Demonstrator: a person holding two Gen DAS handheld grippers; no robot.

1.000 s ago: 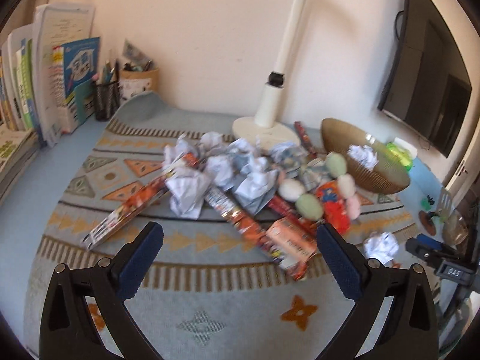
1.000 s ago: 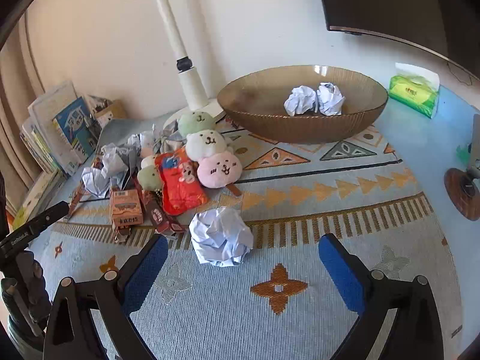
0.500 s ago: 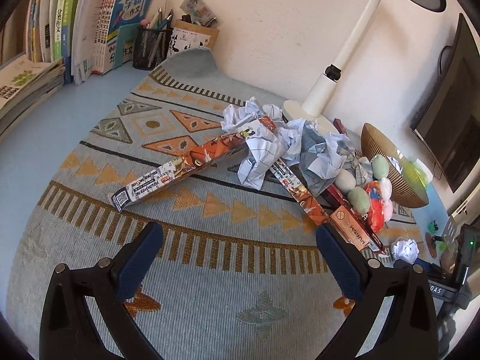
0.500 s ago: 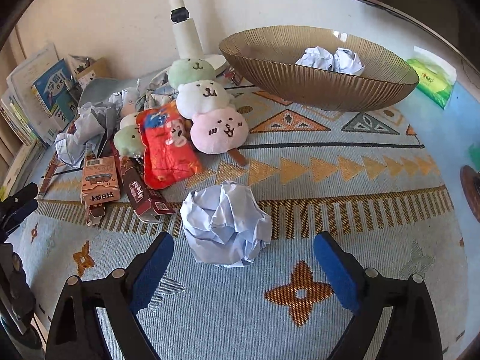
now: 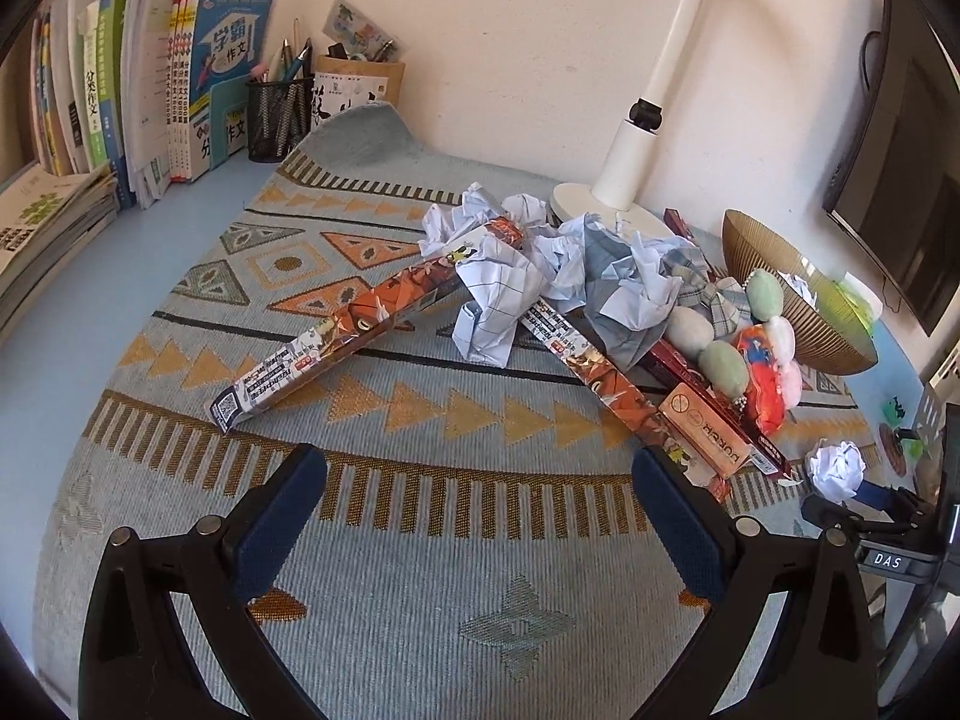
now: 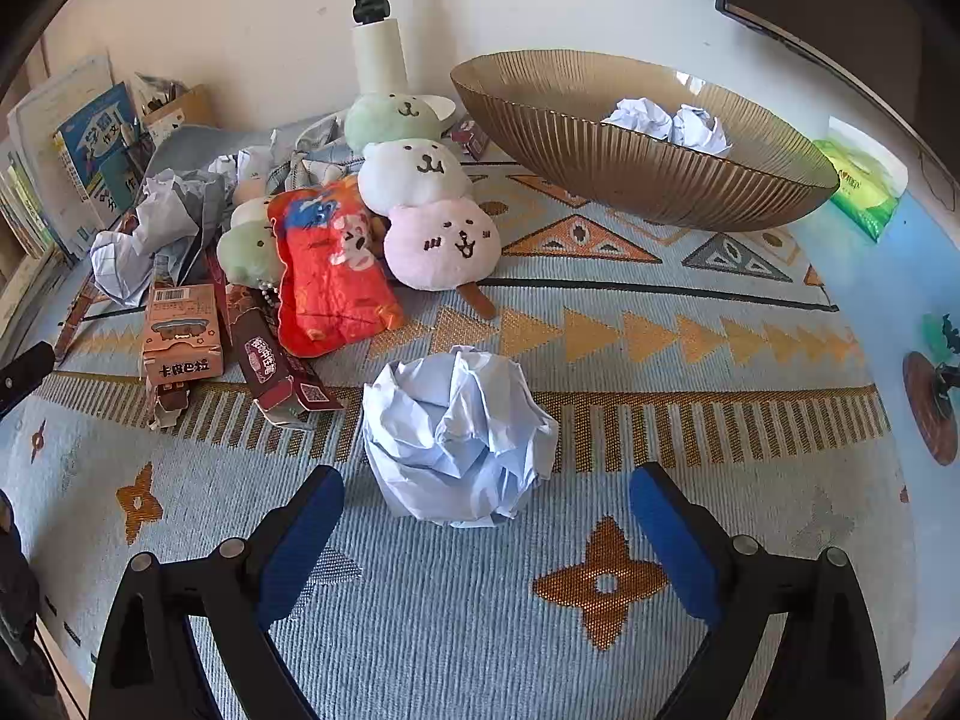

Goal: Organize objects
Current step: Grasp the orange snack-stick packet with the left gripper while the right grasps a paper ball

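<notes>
Patterned mat (image 6: pixel 690 480) covers most of the surface in both views. Ribbed amber bowl (image 6: pixel 630 168) sits upper right of the right wrist frame, two crumpled paper balls (image 6: pixel 666 123) inside it. White lamp (image 5: pixel 630 144) stands at the wall, upper centre of the left wrist frame, base on the mat.

Books (image 5: pixel 138 90) lean upright at upper left of the left wrist frame, mesh pen cup (image 5: pixel 279 114) just beside them.

Clutter pile runs across the middle of the left wrist frame: long printed box (image 5: pixel 360 324) lying flat on the left, loose crumpled sheets (image 5: pixel 540 264) heaped over its far end. In the right wrist frame, a plush skewer of three faces (image 6: pixel 420 192) lies left of the bowl, red snack packet (image 6: pixel 330 276) touching it, small carton (image 6: pixel 180 330) further left.

Single crumpled paper ball (image 6: pixel 456 438) lies alone on the mat, centre of the right wrist frame, just ahead of the right hand-held gripper (image 6: pixel 486 504), between the lines of its fingers but not touched. That gripper is spread wide, holding nothing.

Left hand-held gripper (image 5: pixel 480 474) also spread wide and empty, over bare mat, near the long box's near end.
</notes>
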